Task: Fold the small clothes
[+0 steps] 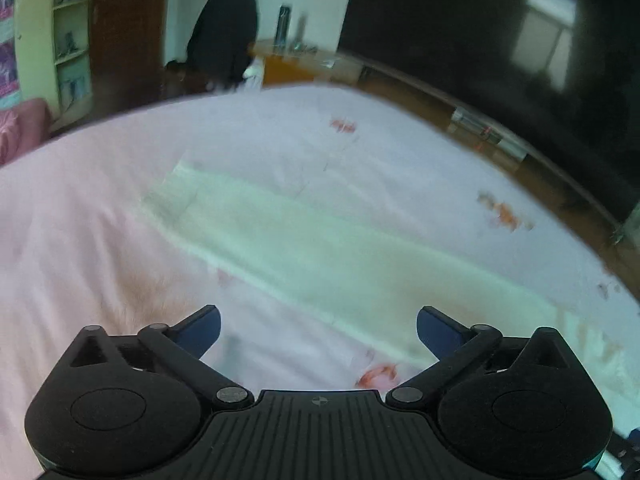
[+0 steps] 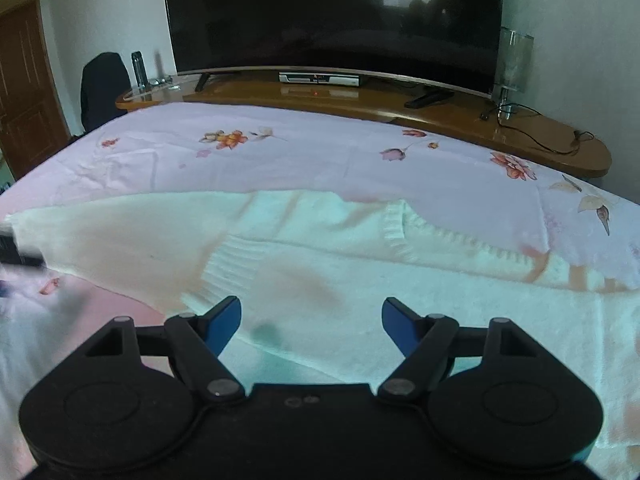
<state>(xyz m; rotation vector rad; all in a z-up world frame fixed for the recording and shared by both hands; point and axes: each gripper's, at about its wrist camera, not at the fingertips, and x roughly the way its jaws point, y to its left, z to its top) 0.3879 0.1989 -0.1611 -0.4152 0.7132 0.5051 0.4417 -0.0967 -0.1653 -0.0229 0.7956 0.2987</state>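
Left hand-held gripper [image 1: 319, 330]: jaws spread wide, nothing between them, hovering over the bed sheet [image 1: 100, 208] just short of the white knit sweater [image 1: 304, 240]. View is motion-blurred, so contact with fabric can't be confirmed. Right hand-held gripper [image 2: 311, 322]: jaws also spread, empty, positioned over the near edge of the same sweater [image 2: 320, 280]. Sweater lies flat across the bed, stretching left to right, ribbed cuff [image 2: 230, 266] of one sleeve folded in over the body, ribbed neckline [image 2: 394, 226] toward the far side. A dark blurred object [image 2: 16, 252] sits at the sweater's left end, can't identify it. Bed sheet [image 2: 320, 152] is pink with a flower print, lightly wrinkled. Beyond the bed's far edge: curved wooden worktop [image 2: 520, 128] carrying a large dark TV [image 2: 332, 16], a set-top box [image 2: 319, 77] under it, a glass lamp [image 2: 514, 64] on the right with cables trailing, a dark bottle [image 2: 138, 68] on the left. Black chair [image 2: 104, 88] beside the worktop's left end, wooden door [image 2: 24, 92] further left. Left view also shows a green shelf unit [image 1: 72, 40].
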